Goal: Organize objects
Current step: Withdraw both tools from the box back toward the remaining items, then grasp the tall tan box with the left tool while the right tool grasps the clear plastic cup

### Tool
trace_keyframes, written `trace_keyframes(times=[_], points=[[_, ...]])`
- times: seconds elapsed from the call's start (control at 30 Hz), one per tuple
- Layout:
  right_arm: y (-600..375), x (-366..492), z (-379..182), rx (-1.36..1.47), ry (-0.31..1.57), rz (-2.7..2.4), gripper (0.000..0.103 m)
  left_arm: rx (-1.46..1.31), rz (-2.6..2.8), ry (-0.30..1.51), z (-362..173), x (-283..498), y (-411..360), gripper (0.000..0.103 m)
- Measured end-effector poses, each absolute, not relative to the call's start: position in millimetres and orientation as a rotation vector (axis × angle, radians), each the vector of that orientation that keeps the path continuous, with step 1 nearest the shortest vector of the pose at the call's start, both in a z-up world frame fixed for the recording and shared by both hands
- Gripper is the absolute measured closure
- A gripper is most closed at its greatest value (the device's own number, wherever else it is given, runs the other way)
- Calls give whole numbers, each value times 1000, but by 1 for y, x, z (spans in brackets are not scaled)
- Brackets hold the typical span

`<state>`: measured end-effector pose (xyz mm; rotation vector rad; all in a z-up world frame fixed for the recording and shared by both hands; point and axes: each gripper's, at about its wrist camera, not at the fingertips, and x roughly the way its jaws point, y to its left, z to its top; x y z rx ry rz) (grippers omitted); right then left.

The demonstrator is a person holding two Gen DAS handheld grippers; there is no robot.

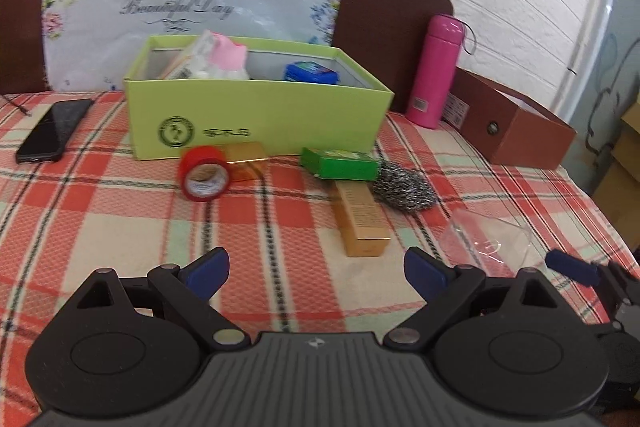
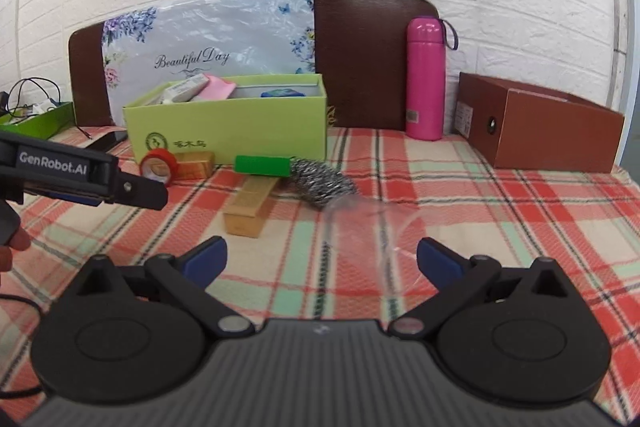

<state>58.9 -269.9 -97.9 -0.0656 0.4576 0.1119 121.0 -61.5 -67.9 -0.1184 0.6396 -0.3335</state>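
Both claws hang over the plaid cloth (image 1: 100,211) with nothing between their pads: the left gripper (image 1: 316,269) is spread wide, and the right gripper (image 2: 322,259) is spread as well. Ahead of them stands the green box (image 1: 256,119) with a few items already inside, and just in front of it lie a red tape roll (image 1: 205,173) touching a gold box (image 1: 248,161). A small green box (image 1: 340,164) rests on a long tan box (image 1: 362,223), beside a steel scourer (image 1: 402,189) and a clear bag (image 1: 492,239).
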Motion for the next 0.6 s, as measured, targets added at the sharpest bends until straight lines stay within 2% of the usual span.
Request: trace_keyframes(times=[0.2,0.37,0.43,0.47,0.57,0.6], points=[[-287,92,-99,-162,421,228,0,-107,-373,654,-69,141,-85,6],[-297,119,-113,-175,468,297,0,-89,-386,643,-67,157,-102,6],[-300,119,-116,-158,494,298,8,-82,-387,639,-68,164,-108,6],[-300,118,-116,-152,505,290,16,-80,-384,640,-69,169,-111,6],[-301,108,-114,-107,540,277,25,-84,-374,658,-76,182,-120,6],[-300,103,-114,-94,544,276,32,-82,-377,664,-78,185,-123,7]])
